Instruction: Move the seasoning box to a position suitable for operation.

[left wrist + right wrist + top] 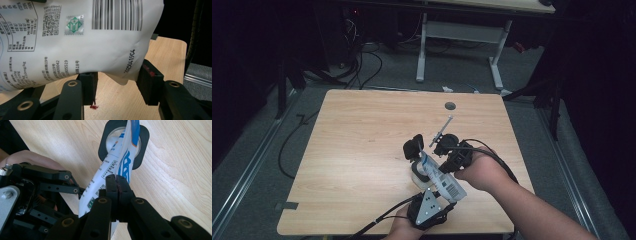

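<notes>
White printed pouch [443, 179]: held tilted above the wooden table [362, 150], its upper end over a black-rimmed container [418, 172]. Left gripper [428, 210]: jaws are set apart, clamped on the pouch's lower corner; barcode and date code are read in the left gripper view [82, 37]. Right gripper [117, 185]: jaws are pressed together on the pouch's edge [110, 172]; the pouch end is seen here inside the container's round opening [117, 137]. A thin metal tool [441, 131] is lying just beyond.

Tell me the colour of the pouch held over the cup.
White with blue print and a black barcode, the pouch shows best in the left gripper view.
</notes>
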Demonstrator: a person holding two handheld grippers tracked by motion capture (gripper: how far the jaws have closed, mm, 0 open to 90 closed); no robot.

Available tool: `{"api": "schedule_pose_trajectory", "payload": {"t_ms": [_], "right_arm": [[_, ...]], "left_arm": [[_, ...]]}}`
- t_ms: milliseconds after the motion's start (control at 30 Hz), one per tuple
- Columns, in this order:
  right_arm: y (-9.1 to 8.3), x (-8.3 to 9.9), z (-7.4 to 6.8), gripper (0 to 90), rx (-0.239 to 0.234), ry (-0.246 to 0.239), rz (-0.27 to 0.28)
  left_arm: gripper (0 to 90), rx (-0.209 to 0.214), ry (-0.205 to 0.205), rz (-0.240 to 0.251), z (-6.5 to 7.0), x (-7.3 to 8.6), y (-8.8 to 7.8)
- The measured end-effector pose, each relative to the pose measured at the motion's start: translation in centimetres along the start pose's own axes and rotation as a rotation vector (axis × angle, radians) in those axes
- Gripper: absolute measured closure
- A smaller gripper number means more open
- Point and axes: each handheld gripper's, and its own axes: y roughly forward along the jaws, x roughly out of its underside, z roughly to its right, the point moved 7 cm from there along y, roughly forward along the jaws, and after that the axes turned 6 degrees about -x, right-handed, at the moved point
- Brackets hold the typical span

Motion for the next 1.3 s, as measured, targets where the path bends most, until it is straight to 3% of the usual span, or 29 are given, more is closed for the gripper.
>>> {"api": "schedule_pose_trajectory", "payload": {"t_ms": [1300], "right_arm": [[-0.26, -0.14, -0.11, 90.0, 0.001, -0.007, 0.004]], "left_arm": [[55.1, -0.002, 0.0, 0.011, -0.02, -0.31, -0.17]]}}
